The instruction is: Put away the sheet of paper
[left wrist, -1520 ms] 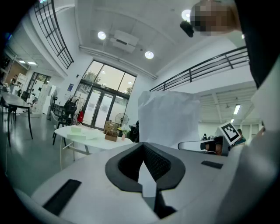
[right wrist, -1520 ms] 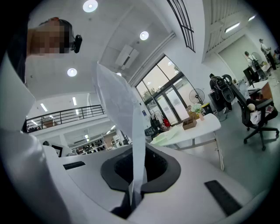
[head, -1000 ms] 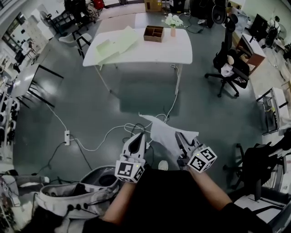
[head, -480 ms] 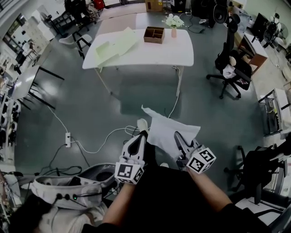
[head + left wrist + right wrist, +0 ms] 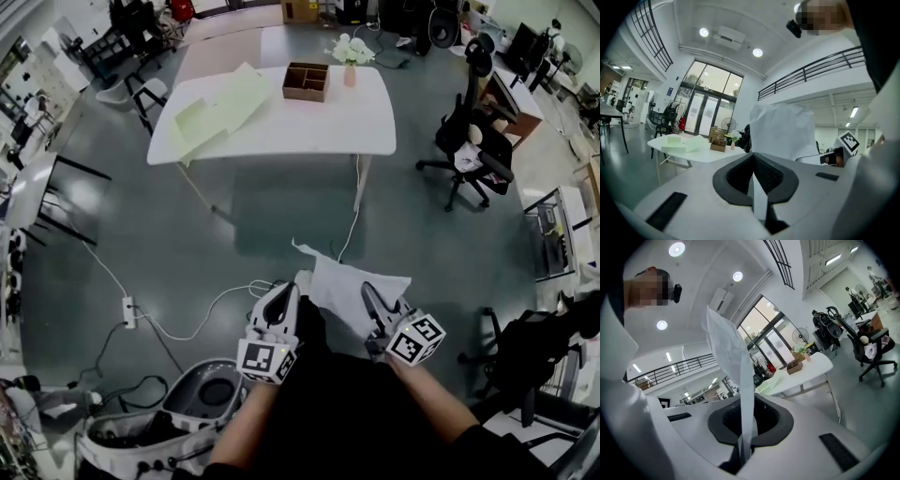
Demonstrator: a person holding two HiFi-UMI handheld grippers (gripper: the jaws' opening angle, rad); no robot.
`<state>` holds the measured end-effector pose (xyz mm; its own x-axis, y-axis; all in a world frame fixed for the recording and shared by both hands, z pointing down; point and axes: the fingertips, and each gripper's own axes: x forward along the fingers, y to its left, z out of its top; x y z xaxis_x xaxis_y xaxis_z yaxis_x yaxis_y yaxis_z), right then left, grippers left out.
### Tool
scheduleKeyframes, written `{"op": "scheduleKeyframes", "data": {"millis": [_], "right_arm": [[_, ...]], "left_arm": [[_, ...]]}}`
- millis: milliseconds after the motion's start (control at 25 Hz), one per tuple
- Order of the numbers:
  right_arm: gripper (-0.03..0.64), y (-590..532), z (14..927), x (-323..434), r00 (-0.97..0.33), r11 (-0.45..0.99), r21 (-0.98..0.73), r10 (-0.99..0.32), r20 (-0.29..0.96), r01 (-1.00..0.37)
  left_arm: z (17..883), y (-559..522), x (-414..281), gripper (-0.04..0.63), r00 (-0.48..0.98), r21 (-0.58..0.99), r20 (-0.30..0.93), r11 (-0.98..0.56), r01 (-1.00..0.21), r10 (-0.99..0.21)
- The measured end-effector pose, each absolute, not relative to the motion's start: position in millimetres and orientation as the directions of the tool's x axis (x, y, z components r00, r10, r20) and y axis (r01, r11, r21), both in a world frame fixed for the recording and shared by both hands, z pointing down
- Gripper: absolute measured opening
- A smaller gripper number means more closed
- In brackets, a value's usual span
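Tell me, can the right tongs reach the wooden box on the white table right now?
Probably not. The right tongs are shut on the sheet of paper, and the wooden box sits on the white table, far across the floor.

A big white table (image 5: 309, 127) stands at twelve o'clock on the grey floor (image 5: 141, 234). A brown wooden box (image 5: 307, 82) with little rooms inside sits on it, near the far edge. Just beside the box, at its three o'clock, is a pink vase (image 5: 350, 75) with white flowers (image 5: 349, 47). At the box's nine o'clock lie flat pale green pieces (image 5: 220, 105). A black office chair (image 5: 466, 131) stands at two o'clock. A white cord (image 5: 352, 211) drops from the table to the floor. At eight o'clock a white plug strip (image 5: 128, 311) lies on the floor. A round grey thing (image 5: 211, 394) sits at seven o'clock.
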<state>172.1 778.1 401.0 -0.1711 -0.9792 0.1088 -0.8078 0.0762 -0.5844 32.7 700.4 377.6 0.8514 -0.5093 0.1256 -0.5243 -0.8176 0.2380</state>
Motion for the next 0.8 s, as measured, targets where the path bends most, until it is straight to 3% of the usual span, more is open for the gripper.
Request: {"op": "scheduleKeyframes", "data": {"millis": [320,800], "right_arm": [[-0.002,642.0,400.9,225.2,-0.113,-0.005,-0.574,-0.979,0.169,-0.819],[-0.002,466.2,378.6,242.3,-0.133,0.015,-0.525,-0.973,0.186,-0.851]], "left_arm": [[394.3,558.9,69.9,0.003,0.859,0.270,0.160,-0.815,-0.512,-0.486],[389.5,390.0,93.7,0.003,0.863,0.310,0.164,-0.805,-0.505,-0.478]]}}
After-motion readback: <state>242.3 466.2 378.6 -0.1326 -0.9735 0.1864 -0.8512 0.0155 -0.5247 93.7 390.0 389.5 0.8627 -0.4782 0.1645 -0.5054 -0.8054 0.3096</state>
